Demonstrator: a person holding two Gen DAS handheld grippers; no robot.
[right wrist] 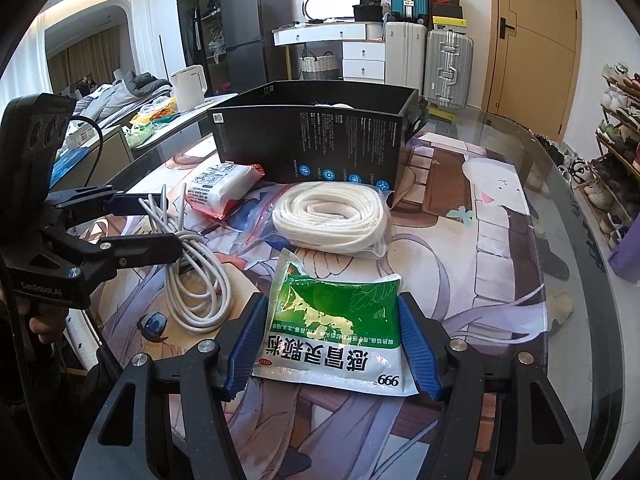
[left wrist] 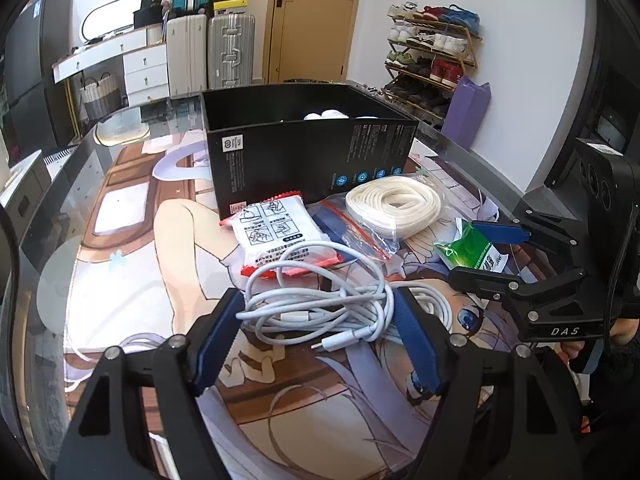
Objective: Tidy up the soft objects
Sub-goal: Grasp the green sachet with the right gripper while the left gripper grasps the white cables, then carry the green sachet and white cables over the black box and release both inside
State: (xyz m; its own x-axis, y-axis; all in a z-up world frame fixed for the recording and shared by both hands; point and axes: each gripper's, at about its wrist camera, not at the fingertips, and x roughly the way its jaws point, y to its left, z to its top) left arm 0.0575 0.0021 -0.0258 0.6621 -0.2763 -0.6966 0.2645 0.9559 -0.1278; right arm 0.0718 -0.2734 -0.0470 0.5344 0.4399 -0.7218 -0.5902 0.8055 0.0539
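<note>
Broadly, the tabletop (right wrist: pixel 500 240), glass over a printed mat, carries everything, its curved rim running close on the right side. Toward the back stands the open black box (left wrist: pixel 304 152), something white already inside; it looks like the place the soft things go. Before it lie a bagged white coil (right wrist: pixel 332 216), a red-edged white packet (left wrist: pixel 280 232), a bundle of white cable (left wrist: pixel 320 312) and a green-and-white sachet (right wrist: pixel 336 332).

The step in hand seems to be a double pickup. The left tongs (left wrist: pixel 318 332) bracket the cable bundle, blue pads at its two sides; whether they press yet I cannot tell. The right tongs (right wrist: pixel 332 340) are closed on the sachet, pads against its side edges.

Next, likely, each load must lift clear and travel over the box's near wall. Loose cable loops trail outside the left tongs and could snag the red-edged packet. Open mat lies right of the sachet.
</note>
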